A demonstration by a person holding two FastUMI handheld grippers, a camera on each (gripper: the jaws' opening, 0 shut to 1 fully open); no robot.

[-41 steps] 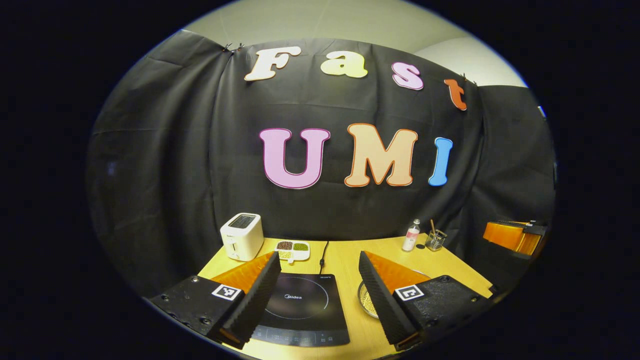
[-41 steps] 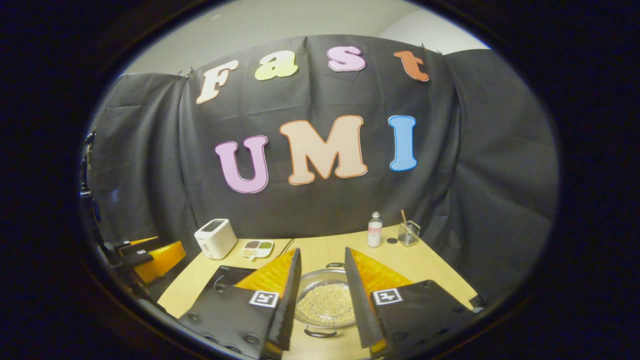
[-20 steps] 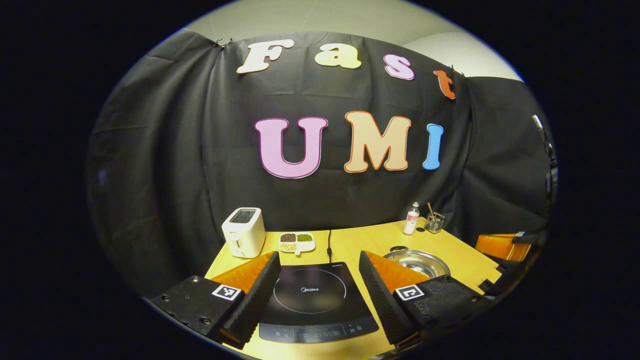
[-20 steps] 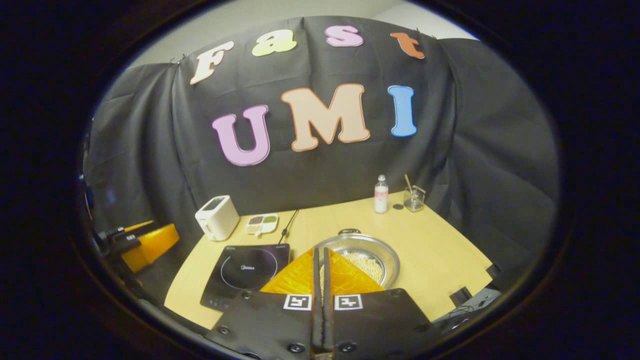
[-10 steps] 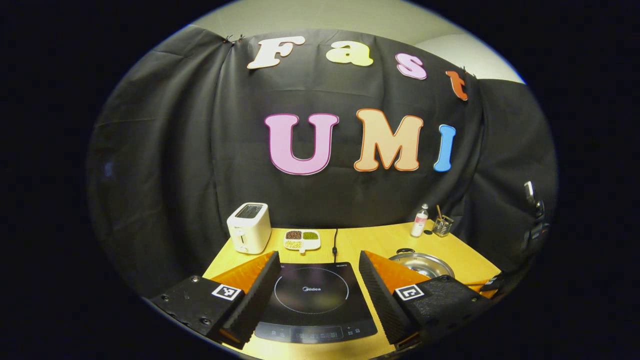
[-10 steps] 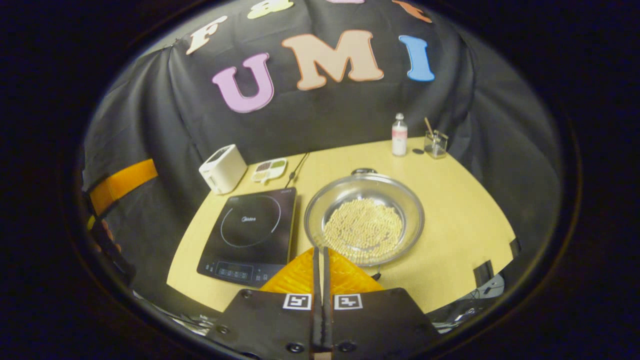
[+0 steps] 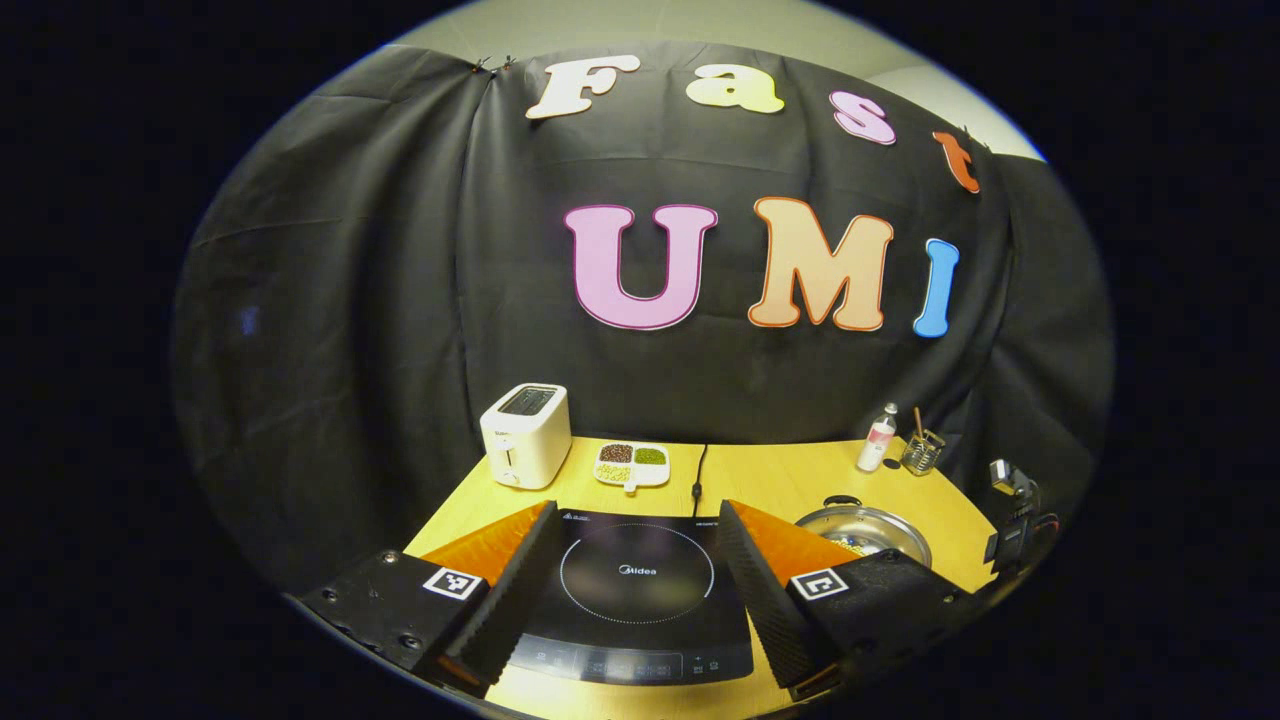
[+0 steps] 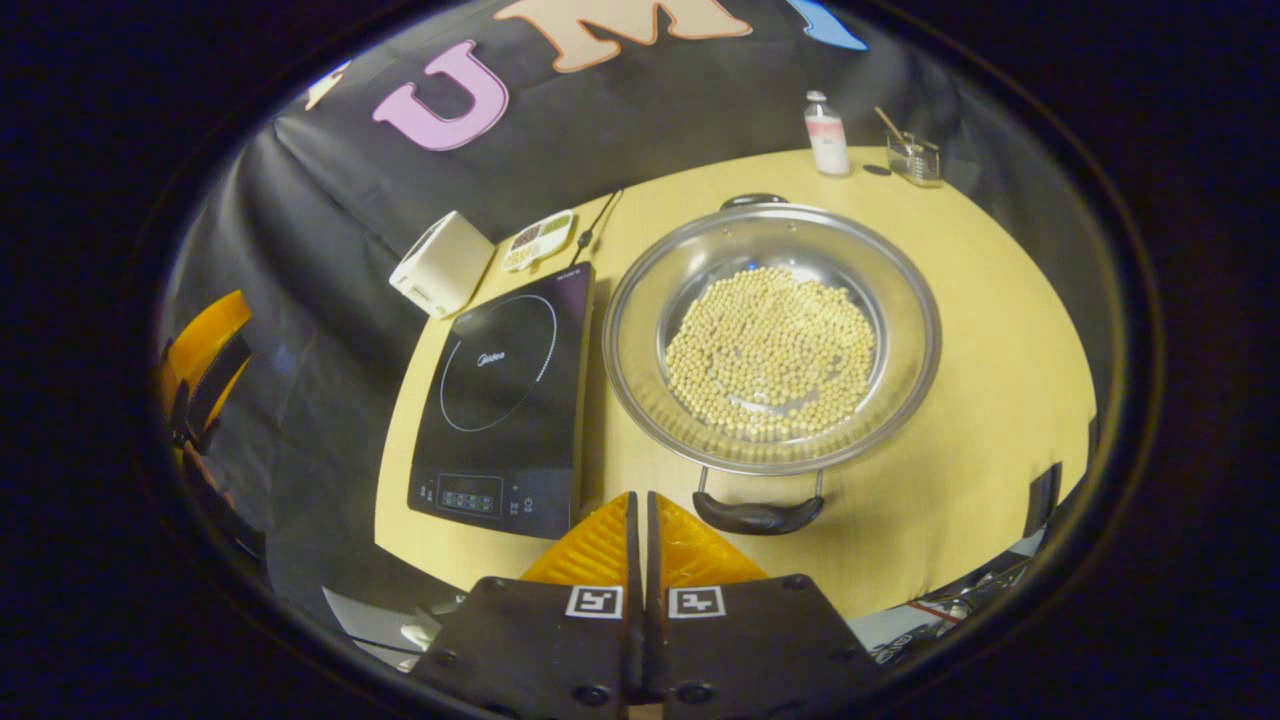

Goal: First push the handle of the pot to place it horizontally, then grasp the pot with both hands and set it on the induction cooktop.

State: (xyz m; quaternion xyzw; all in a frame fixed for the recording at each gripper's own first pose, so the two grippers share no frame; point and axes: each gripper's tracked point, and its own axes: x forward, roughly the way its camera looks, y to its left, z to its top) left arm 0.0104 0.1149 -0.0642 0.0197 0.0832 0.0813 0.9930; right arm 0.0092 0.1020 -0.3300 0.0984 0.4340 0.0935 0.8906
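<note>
A steel pot (image 8: 772,335) holding pale beans stands on the wooden table, right of the black induction cooktop (image 8: 505,395). Its two black handles point near (image 8: 757,514) and far (image 8: 755,200) in the right gripper view. My right gripper (image 8: 640,500) is shut with nothing in it, high above the table's front edge, just left of the near handle. In the left gripper view my left gripper (image 7: 635,530) is open, its fingers framing the cooktop (image 7: 635,590). The pot (image 7: 868,528) lies to its right, partly behind the right finger.
A white toaster (image 8: 440,264) and a small divided dish of beans (image 8: 538,238) stand behind the cooktop, whose cord runs to the wall. A bottle (image 8: 826,135) and a glass holder (image 8: 914,156) sit at the far right corner. The other gripper's orange body (image 8: 205,365) shows at left.
My right gripper has shut, risen and tipped downward over the pot, which now shows from above. The left gripper has swung slightly, bringing the cooktop between its fingers.
</note>
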